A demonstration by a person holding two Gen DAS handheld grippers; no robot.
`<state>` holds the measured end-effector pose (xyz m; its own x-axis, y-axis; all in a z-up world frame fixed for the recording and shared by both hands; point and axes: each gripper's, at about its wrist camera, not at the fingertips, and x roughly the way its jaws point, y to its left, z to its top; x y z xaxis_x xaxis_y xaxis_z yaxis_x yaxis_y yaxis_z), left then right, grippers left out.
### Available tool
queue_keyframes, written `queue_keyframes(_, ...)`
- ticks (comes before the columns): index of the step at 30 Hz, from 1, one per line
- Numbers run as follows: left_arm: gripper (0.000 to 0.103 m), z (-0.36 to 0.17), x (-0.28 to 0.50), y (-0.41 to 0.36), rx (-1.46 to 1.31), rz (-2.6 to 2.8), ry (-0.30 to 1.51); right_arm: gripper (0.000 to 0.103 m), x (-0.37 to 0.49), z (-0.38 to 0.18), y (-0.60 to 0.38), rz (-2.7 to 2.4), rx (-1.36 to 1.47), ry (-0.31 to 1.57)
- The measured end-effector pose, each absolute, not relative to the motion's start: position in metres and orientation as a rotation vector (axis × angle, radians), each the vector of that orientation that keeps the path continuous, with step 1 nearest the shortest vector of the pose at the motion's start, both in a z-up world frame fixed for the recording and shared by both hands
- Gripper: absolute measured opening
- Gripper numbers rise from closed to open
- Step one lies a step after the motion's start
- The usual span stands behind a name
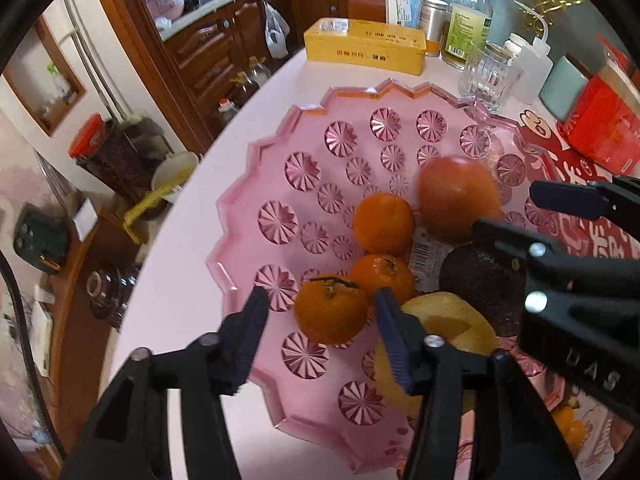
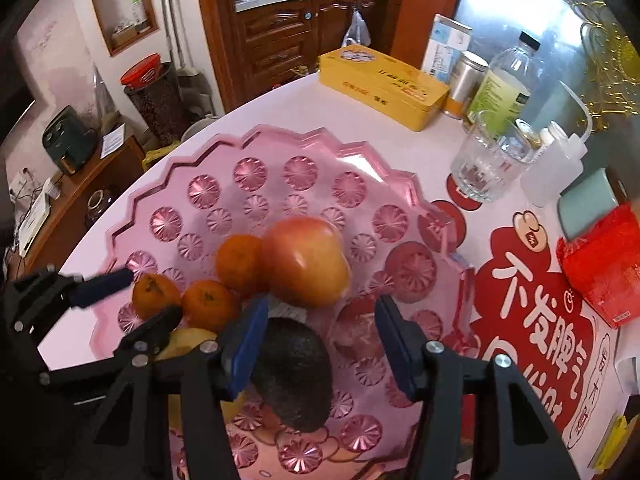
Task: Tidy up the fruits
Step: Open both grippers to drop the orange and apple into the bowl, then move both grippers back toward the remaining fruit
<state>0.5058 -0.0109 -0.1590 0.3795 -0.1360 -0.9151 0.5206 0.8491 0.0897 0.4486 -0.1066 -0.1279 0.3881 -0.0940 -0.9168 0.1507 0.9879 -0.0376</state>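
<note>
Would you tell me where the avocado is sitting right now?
The avocado lies in the pink tray, low in the right wrist view, just below the apple and beside the yellow fruit.

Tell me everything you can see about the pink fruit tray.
The pink fruit tray looks like translucent pink plastic or glass, with a zigzag scalloped rim and rows of round starburst facets across its shallow floor. It sits flat on the pale table. Clustered near one side lie three mandarins, an apple, a dark avocado and a yellow fruit. A printed red mat shows under its edge.
</note>
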Motion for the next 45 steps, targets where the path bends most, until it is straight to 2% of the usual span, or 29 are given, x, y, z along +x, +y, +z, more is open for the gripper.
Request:
queue_keyframes(3,0.065,-0.151,0.501,-0.009,0.410,-0.425,1.085,0.057,0.442,-0.127,-0.105,-0.151,0.069,1.168)
queue_keyframes(4,0.070,-0.150,0.500,-0.008,0.414,-0.413,1.080,0.057,0.439,-0.126,-0.105,-0.150,0.076,1.166)
queue_keyframes(6,0.091,-0.144,0.496,-0.002,0.415,-0.378,1.053,0.057,0.432,-0.122,-0.106,-0.148,0.092,1.162)
queue_keyframes(7,0.092,-0.141,0.493,0.000,0.399,-0.394,1.052,0.057,0.429,-0.121,-0.106,-0.149,0.097,1.161)
queue_keyframes(12,0.092,-0.126,0.481,0.011,0.359,-0.420,1.062,0.057,0.408,-0.104,-0.107,-0.156,0.136,1.126)
queue_keyframes(28,0.092,-0.049,0.409,0.040,0.348,-0.411,0.931,0.057,0.331,-0.030,-0.083,-0.133,0.152,0.990)
queue_keyframes(45,0.096,0.041,0.297,0.065,0.324,-0.351,0.765,0.057,0.234,0.041,-0.073,-0.047,0.175,0.830)
